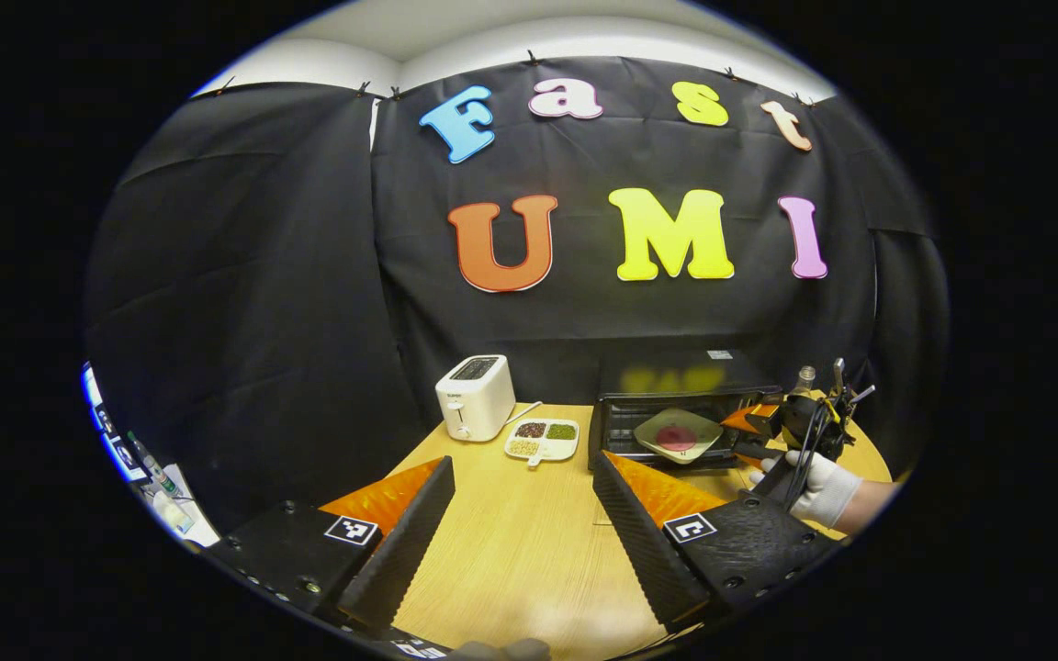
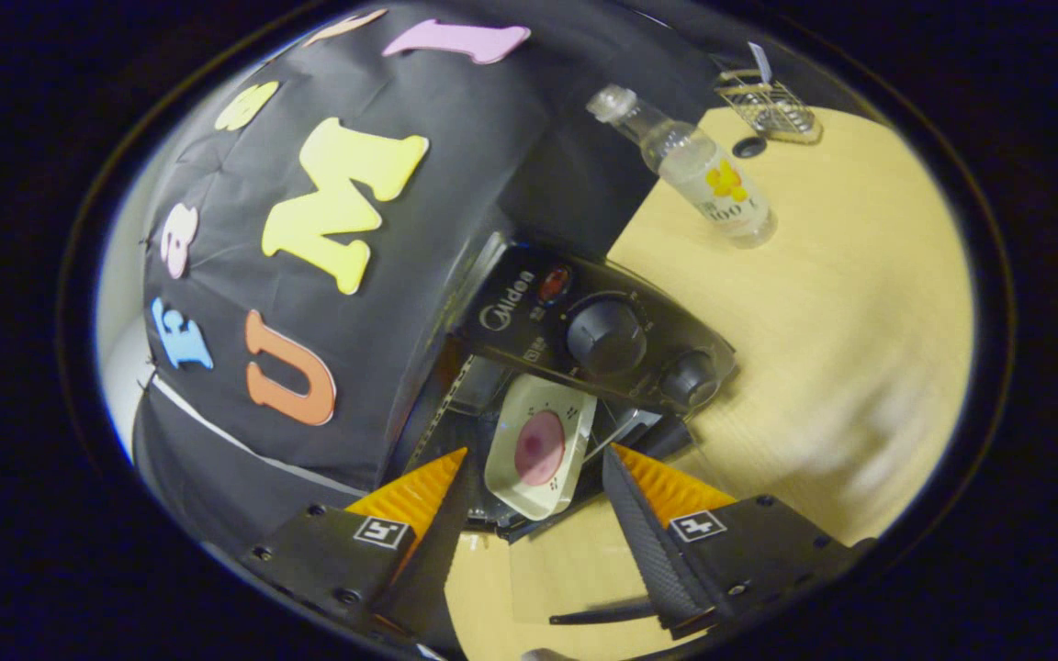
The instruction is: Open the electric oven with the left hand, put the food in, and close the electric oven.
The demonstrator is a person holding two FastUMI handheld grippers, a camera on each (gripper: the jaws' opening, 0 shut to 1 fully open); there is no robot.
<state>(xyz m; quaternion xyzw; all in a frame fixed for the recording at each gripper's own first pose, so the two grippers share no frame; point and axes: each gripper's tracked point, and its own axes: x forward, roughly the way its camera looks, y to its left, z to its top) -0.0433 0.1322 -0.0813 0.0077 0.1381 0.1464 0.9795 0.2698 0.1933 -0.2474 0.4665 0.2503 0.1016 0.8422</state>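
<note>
Two grippers in play. Left gripper (image 1: 520,523), jaws wide apart and empty, hovers low over the desk (image 1: 511,551), well short of the oven. Toaster (image 1: 475,397) and snack tray (image 1: 543,440) sit at left, clear of the work. Electric oven (image 1: 676,404) stands open, plate of food (image 1: 678,434) at its mouth. Right gripper (image 2: 534,496), jaws apart around the plate; whether they press on it, cannot tell. Likely best: slide the plate in level, clear the door, then shut it with the left.

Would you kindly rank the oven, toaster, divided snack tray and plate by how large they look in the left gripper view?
1. Oven, clearly largest.
2. Toaster.
3. Plate and divided snack tray: they look alike, and the plate is tilted at the oven mouth, so I won't rank them.
</note>
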